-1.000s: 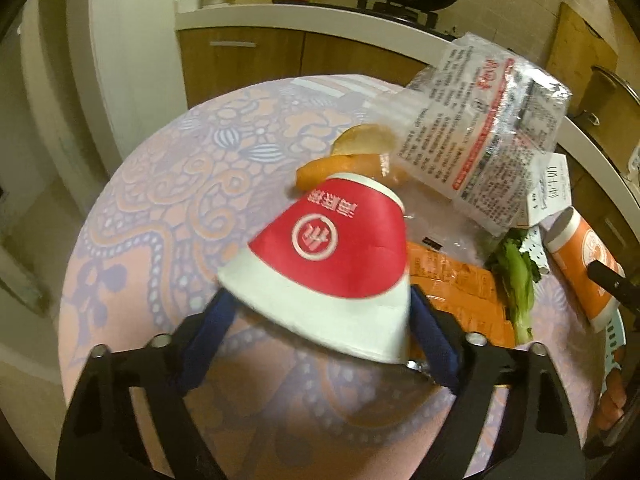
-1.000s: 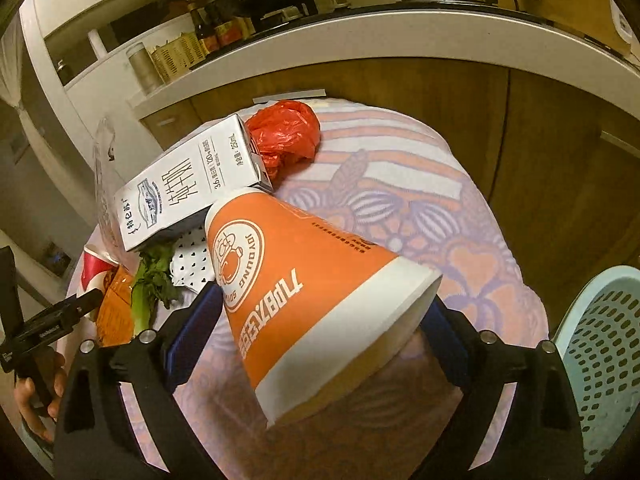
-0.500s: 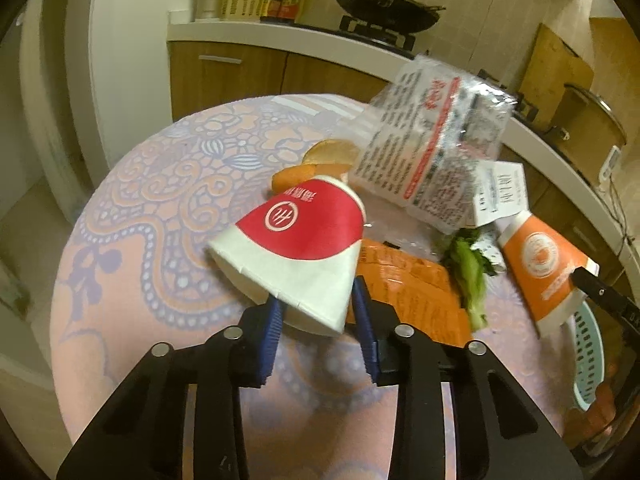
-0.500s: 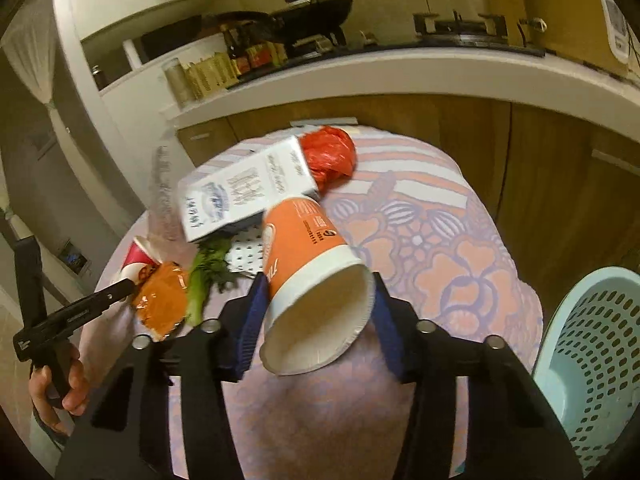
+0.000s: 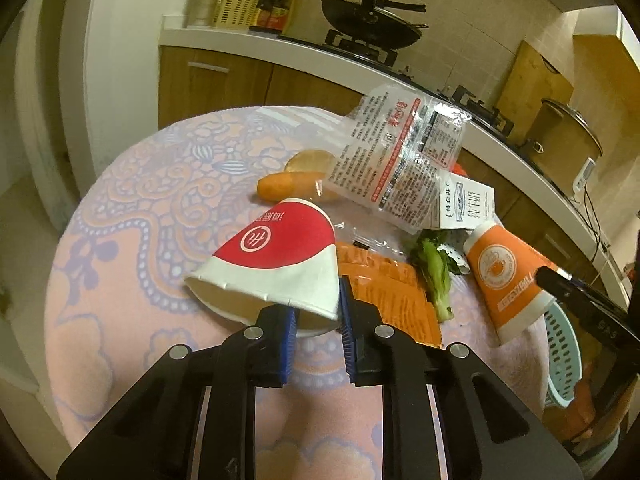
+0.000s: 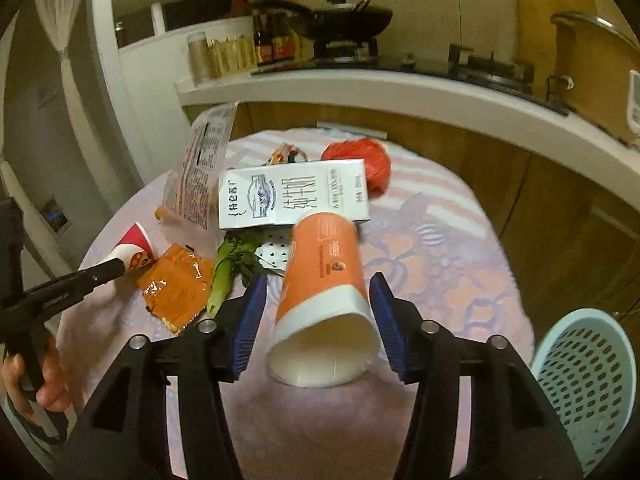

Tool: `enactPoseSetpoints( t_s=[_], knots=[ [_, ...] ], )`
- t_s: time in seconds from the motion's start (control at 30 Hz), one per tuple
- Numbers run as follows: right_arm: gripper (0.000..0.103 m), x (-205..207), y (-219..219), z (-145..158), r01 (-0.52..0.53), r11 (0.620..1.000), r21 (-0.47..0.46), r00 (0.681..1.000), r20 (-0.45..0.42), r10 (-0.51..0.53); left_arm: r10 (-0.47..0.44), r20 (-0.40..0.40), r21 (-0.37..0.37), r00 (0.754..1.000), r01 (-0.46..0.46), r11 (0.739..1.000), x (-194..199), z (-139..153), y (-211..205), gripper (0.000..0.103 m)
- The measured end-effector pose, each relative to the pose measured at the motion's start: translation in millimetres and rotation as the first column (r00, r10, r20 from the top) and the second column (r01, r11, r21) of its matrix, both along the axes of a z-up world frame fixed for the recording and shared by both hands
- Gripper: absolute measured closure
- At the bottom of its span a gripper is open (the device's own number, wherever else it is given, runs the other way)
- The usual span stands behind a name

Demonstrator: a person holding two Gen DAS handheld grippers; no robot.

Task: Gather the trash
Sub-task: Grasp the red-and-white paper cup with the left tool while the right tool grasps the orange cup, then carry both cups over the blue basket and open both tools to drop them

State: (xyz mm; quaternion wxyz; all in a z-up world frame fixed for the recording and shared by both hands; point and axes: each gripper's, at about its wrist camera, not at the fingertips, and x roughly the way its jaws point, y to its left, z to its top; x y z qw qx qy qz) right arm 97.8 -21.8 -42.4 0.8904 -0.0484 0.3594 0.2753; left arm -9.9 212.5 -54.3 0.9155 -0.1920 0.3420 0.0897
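The round bench, covered with a soft cloth in pink and lilac flower pattern, carries a crinkled clear wrapper, a white milk carton, a flat orange sachet and two paper cups lying on their sides. The orange cup, a smooth cone with white rim, lies between the pads of the right hand-held gripper, whose jaws have just been opening and stand apart from it. The red cup is pinched at its white rim, squashed flat there, by the left hand-held gripper, whose jaws have just been closing.
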Motion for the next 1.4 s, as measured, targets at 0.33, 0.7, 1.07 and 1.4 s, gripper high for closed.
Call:
enactPoseSetpoints(
  t_s=[0.33, 0.7, 1.07, 1.4],
  knots=[
    [0.062, -6, 1, -1, -0.006, 1.0, 0.021, 1.0, -0.019, 0.006, -0.004, 0.064, -0.001, 0.998, 0.004, 1.0, -11, 10, -4, 0.089],
    [0.062, -53, -97, 38, 0.161, 0.984, 0.074, 0.981, 0.094, -0.168, -0.177, 0.187, 0.073, 0.966, 0.167, 0.983, -15, 57, -90, 0.089],
    [0.062, -68, -241, 45, 0.437, 0.896, 0.082, 0.884, 0.145, -0.444, -0.512, 0.173, 0.138, 0.841, 0.494, 0.858, 47, 66, -261, 0.089],
    [0.06, -56, -318, -8, 0.581, 0.813, 0.047, 0.814, -0.002, -0.581, -0.666, 0.023, 0.124, 0.746, 0.659, 0.742, 93, 14, -378, 0.089]
  ],
)
